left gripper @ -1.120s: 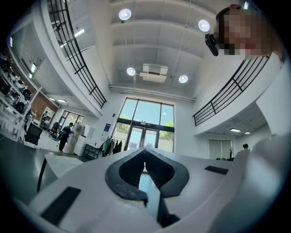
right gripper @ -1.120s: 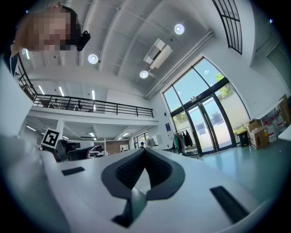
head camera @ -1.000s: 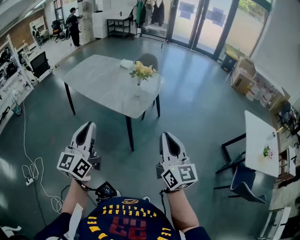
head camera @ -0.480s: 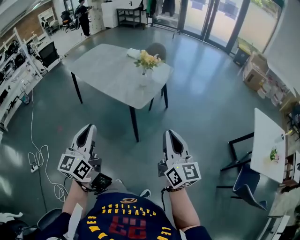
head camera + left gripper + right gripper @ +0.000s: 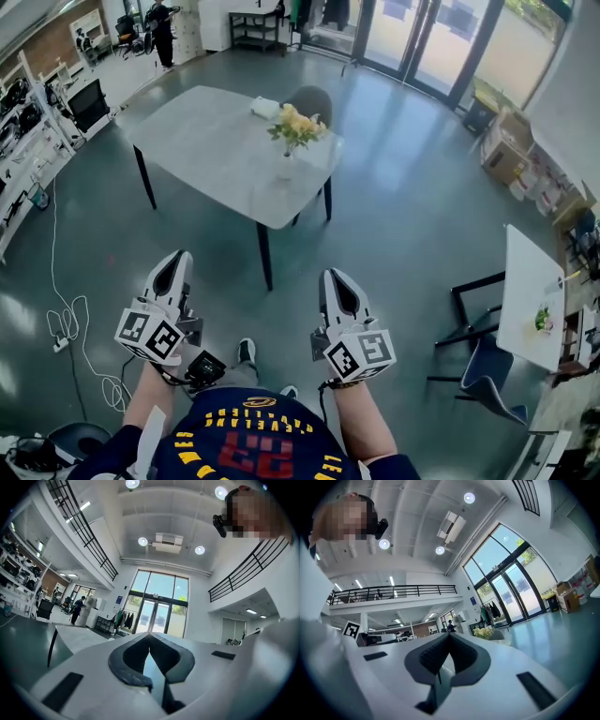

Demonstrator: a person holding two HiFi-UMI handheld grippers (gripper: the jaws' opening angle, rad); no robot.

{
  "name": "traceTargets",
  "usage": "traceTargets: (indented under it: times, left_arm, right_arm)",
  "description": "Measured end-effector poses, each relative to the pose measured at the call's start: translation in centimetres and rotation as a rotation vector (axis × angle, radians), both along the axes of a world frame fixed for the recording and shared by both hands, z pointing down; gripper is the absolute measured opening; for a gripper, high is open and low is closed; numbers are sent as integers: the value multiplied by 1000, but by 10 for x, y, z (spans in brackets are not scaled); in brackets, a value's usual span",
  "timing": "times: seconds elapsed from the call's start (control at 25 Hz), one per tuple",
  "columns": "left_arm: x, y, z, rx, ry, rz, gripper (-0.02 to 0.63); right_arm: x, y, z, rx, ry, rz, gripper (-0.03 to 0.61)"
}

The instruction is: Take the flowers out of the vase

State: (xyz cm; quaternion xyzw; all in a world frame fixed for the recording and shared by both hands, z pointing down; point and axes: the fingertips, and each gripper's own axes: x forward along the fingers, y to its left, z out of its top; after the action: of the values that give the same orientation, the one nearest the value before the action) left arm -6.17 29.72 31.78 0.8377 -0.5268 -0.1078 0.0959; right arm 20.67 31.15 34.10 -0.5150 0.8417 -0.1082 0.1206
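flowers [image 5: 296, 127]: yellow bunch in a clear vase [image 5: 284, 170], on the table [image 5: 202, 141], toward the 4 o'clock side of its top, close to the right edge.
chair [image 5: 314, 97]: tucked in just behind the flowers, at their 12 o'clock.
long axis: stems upright, heads on top; the pull looks like straight up out of the vase neck.
left gripper [image 5: 174, 262]: jaws closed pad to pad, nothing between them, touching nothing; points level toward the table.
right gripper [image 5: 335, 279]: the same, closed and empty, over bare floor.
bearing, head view: flowers at about 1:30 from the left gripper and about 11:30 from the right gripper.
nearer side: the right gripper, by a small margin, and better lined up; its own view shows the flowers just right of its jaw line.
gap: both grippers well apart from the table, with open floor and the table's near corner leg between.
judgement: the task is not begun; the approach comes first, then one gripper has to open before it can take the stems.
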Motion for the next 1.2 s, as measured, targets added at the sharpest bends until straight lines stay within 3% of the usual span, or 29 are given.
traceTargets:
  times: [0.28,0.64,0.8,1.2]
  left_arm:
    - [-20,-76,5,-6,38,86,3]
    - [-69,-159,27,-20,80,121,3]
    - [-85,-181,34,-12,44,123,3]
    - [-99,-225,61,-41,61,105,3]
  right_arm:
    - [-22,-51,2,-31,31,84,6]
    - [-66,-110,11,-72,77,142,6]
    - [-84,-134,11,-80,99,148,6]
    - [-106,-186,38,-109,116,106,8]
